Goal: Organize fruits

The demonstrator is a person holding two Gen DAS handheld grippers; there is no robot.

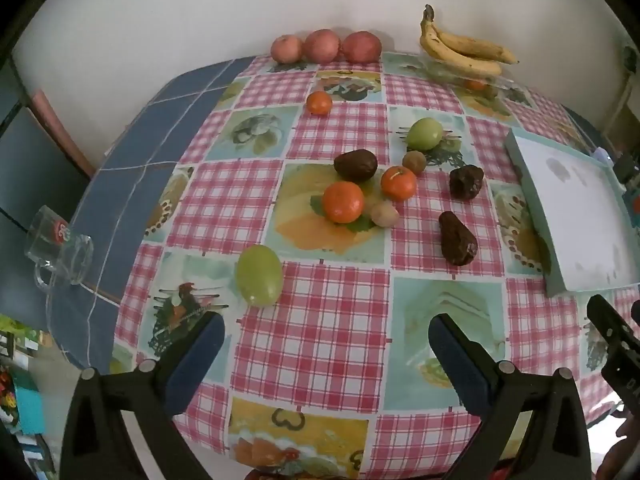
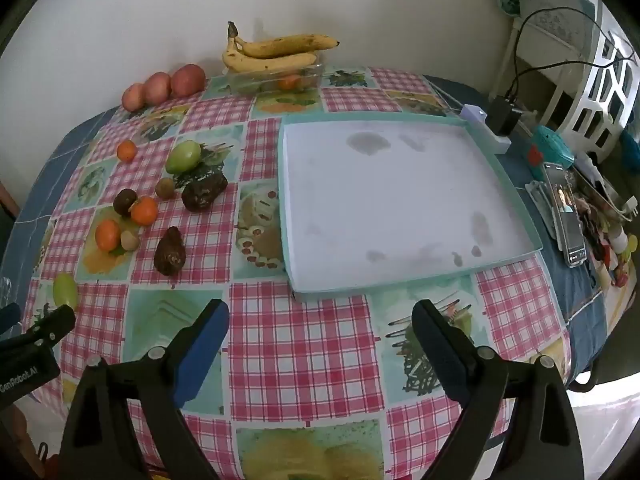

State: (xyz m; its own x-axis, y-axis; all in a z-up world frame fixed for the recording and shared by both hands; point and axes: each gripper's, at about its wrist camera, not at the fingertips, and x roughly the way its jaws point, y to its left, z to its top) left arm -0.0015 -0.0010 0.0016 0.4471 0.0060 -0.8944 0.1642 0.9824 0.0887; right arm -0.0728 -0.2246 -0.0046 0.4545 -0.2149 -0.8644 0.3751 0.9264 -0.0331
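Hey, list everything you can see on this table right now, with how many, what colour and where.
apples: three, red, in a row by the back wall.
bananas: two, yellow, on top of the clear container.
clear container: one, at the back, something orange inside.
oranges: three small, orange; two in the middle cluster, one nearer the apples.
green fruits: two, light green; one near the left gripper, one farther back.
avocados: three, dark brown, around the cluster.
small brown fruits: two, tan, in the cluster.
tray: one, white, teal rim, nothing in it, right of the fruit.
glass mug: one, clear, far left edge.
phone: one, right edge, amid clutter.
left gripper: open.
right gripper: open.
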